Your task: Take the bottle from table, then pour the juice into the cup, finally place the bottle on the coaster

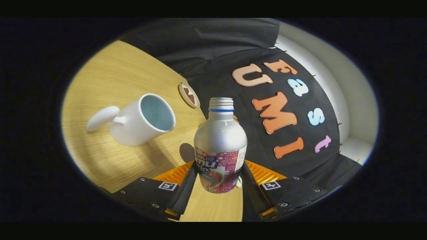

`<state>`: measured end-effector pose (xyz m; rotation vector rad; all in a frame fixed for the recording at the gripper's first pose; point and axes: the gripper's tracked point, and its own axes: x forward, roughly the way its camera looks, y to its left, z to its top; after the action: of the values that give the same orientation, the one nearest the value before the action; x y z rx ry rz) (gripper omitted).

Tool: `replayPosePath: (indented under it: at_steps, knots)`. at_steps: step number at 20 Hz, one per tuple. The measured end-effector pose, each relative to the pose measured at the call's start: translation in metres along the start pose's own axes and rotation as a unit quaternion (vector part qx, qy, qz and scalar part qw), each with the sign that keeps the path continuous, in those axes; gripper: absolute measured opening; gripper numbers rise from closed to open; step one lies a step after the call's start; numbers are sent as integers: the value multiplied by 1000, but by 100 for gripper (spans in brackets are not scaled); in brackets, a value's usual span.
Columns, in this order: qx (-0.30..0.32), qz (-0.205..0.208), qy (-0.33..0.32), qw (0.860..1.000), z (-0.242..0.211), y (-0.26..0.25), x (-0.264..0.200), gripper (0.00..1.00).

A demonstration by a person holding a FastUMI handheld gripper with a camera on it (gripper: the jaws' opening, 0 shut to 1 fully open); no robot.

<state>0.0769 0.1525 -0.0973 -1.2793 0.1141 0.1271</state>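
Note:
A silver aluminium bottle (pixel 220 140) with a pink label and a blue neck ring, its cap off, is held between my fingers. My gripper (pixel 218 180) is shut on the bottle, both black pads pressing its labelled lower half. The bottle is lifted off the wooden table (pixel 110 76) and the whole view is tilted. A white cup (pixel 141 120) with a rounded handle stands on the table, ahead of the fingers and to the left of the bottle, its mouth open and pale inside. A small round coaster (pixel 189 95) with a reddish mark lies beyond the cup, near the table's far edge.
The table's far edge meets the black cloth wall (pixel 253 43) just behind the coaster and the bottle. A pale wall (pixel 350 100) shows past the cloth on the right. Bare wood lies around the cup and under the fingers.

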Motion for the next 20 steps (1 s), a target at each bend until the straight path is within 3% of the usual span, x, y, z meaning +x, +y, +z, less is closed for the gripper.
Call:
replayPosePath:
  at_steps: [20]
  knots:
    - [-188,-16,-14,982,2,-4,7,75]
